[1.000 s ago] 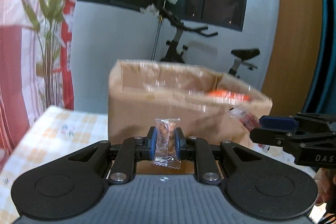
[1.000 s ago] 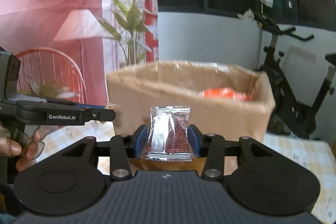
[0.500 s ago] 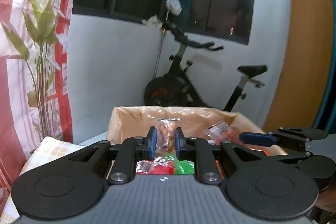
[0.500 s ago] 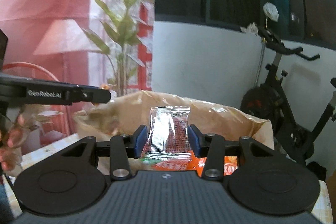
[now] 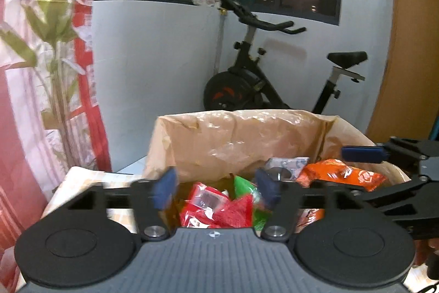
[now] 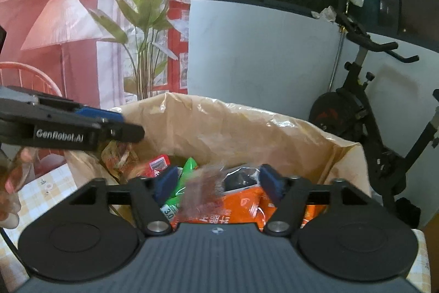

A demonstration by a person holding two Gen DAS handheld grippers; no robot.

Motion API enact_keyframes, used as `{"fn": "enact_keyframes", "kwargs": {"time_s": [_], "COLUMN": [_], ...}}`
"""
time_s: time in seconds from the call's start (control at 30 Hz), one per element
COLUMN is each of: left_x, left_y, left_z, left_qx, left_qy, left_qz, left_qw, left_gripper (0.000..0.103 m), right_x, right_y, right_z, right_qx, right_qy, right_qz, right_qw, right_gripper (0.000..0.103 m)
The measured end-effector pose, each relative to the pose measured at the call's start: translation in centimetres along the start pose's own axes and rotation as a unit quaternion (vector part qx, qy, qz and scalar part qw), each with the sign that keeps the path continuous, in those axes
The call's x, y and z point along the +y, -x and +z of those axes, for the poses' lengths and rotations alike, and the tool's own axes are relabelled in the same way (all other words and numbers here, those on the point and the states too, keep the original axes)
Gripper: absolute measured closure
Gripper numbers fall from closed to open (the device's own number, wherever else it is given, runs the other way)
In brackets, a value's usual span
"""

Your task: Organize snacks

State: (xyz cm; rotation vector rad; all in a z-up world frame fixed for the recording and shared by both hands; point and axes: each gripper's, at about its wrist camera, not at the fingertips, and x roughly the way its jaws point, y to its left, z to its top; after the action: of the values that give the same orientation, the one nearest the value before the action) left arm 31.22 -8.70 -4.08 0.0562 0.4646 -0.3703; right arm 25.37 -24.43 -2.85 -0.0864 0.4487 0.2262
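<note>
Left wrist view: left gripper [image 5: 216, 190] jaws just opened, empty, over box [image 5: 247, 136]; right gripper [image 6: 216, 183] jaws just opened, clear packet [image 6: 203, 183] dropping free; both snacks delivered.

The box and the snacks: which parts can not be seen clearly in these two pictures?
- Box bottom: both views, covered by snacks and the gripper bodies.
- Clear packet between the open right gripper pads: right view, motion-blurred, contents unreadable.
- Orange bag print: right view, cut off by the gripper body.
- Left gripper pads: left view, blurred.
</note>
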Motion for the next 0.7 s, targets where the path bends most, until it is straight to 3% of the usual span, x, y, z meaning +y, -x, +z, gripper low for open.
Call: {"fn": "enact_keyframes", "kwargs": {"time_s": [0.1, 0.27, 0.7], "left_x": [0.1, 0.3, 1.2], "left_y": [1.5, 4.4, 12.7], "left_z": [0.2, 1.0, 1.2], "left_qx": [-0.015, -0.029, -0.033], "left_qy": [0.001, 0.010, 0.056], "left_qz": [0.011, 0.029, 0.063], "left_qw": [0.9998, 0.9991, 0.9959], "left_gripper": [0.012, 0.008, 0.006], "right_x": [-0.1, -0.1, 2.5], "right_y": [1.2, 4.2, 12.5], "right_z": [0.3, 0.5, 1.7], "right_qx": [-0.008, -0.037, -0.088], "right_qy": [-0.007, -0.031, -0.080], "right_qz": [-0.007, -0.017, -0.059], "right_qw": [1.000, 0.999, 0.991], "right_gripper": [0.017, 0.000, 0.000]}}
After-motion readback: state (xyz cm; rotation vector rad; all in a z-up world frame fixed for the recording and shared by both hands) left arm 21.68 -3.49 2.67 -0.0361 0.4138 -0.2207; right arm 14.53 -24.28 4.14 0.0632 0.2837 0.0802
